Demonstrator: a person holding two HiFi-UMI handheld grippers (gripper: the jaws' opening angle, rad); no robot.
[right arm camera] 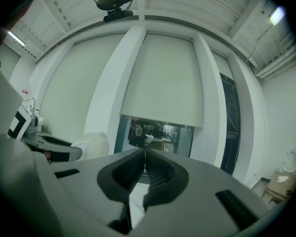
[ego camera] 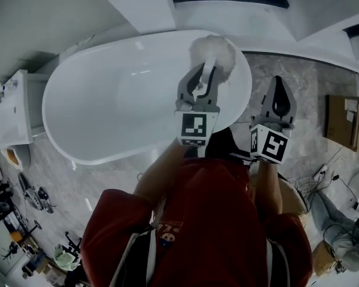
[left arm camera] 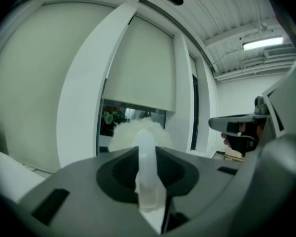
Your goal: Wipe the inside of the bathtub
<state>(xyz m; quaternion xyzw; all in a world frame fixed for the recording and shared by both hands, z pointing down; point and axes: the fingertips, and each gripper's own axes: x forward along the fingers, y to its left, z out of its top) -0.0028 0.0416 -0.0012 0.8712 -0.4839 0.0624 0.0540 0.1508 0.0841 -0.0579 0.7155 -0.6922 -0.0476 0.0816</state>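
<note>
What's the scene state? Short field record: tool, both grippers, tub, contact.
tool: fluffy white duster
left gripper: shut on the duster handle
right gripper: shut, nothing between its jaws, beside the tub's right end
bathtub: white, oval, freestanding
contact: duster head over the tub's far right rim; the left gripper view shows it against a window, no touch visible
</note>
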